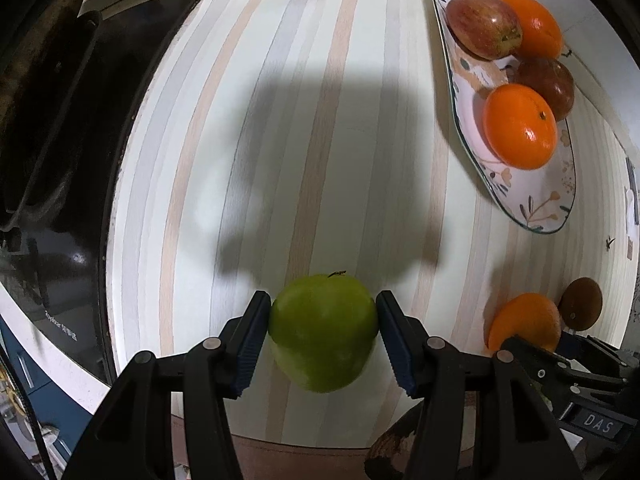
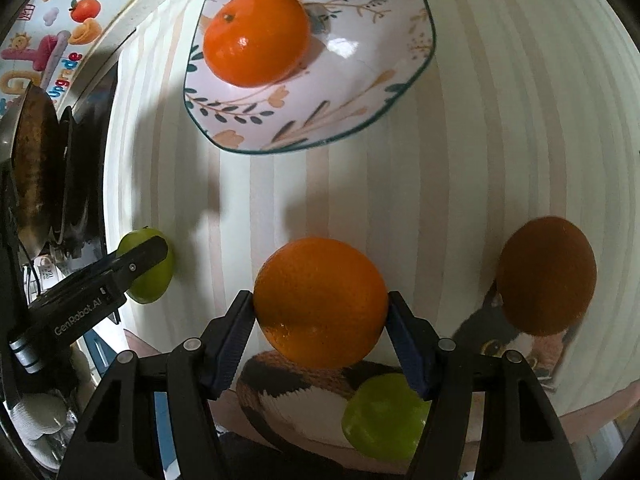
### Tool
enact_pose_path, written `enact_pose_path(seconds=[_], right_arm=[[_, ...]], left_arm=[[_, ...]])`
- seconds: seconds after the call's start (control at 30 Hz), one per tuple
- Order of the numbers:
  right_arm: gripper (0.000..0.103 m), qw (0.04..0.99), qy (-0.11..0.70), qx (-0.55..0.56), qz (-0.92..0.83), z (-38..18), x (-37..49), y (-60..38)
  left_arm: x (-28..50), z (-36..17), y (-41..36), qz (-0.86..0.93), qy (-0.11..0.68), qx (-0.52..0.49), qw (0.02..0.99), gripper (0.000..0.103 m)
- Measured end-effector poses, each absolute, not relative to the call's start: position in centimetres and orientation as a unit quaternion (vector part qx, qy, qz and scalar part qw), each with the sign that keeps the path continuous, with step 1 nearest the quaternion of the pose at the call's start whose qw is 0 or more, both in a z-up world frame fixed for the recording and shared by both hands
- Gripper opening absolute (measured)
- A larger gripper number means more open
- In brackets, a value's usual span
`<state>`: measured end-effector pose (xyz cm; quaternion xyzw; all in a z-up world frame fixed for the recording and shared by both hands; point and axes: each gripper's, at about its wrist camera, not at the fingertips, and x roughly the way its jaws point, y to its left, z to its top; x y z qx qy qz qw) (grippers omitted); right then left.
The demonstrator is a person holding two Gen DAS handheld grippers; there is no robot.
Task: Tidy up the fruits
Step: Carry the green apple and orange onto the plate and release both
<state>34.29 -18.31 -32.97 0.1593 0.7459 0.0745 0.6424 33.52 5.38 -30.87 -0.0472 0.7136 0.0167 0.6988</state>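
Note:
My left gripper is shut on a green apple, its blue pads pressing both sides just above the striped table. In the right wrist view that apple shows at the left under the left gripper. My right gripper is shut on an orange; this orange sits low at the right in the left wrist view. A floral plate holds two reddish apples and two oranges.
A brown kiwi lies right of the held orange. A second green fruit shows low by the table's front edge. A black cooktop with a dark pan borders the table's left side.

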Motion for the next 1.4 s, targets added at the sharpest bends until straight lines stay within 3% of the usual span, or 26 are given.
enact_pose_path(seconds=[0.27,0.53,0.87,1.1,1.4], right_arm=[[0.068,0.652,0.742,0.134,0.081,-32.8,33.9,-17.1],[0.068,0.677,0.711,0.168,0.093,-30.0,35.0,-17.5],[0.068,0.740,0.633,0.212,0.080,-24.2,44.5,-20.6],[0.068,0.752,0.622,0.204,0.074,-24.6,50.4,-19.2],[0.068,0.750,0.623,0.214,0.059,-26.7,51.6,-18.8]], left_arm=[[34.2,-30.3,3.2,0.018,0.715,-0.046,0.698,0.052],[35.0,-25.3,0.1,-0.020,0.692,-0.072,0.718,0.052],[48.5,-17.4,-4.2,-0.092,0.639,-0.060,0.761,0.052],[57.0,-19.3,-5.2,-0.098,0.654,-0.026,0.750,0.052],[60.2,-24.1,-5.7,-0.110,0.685,-0.048,0.719,0.052]])
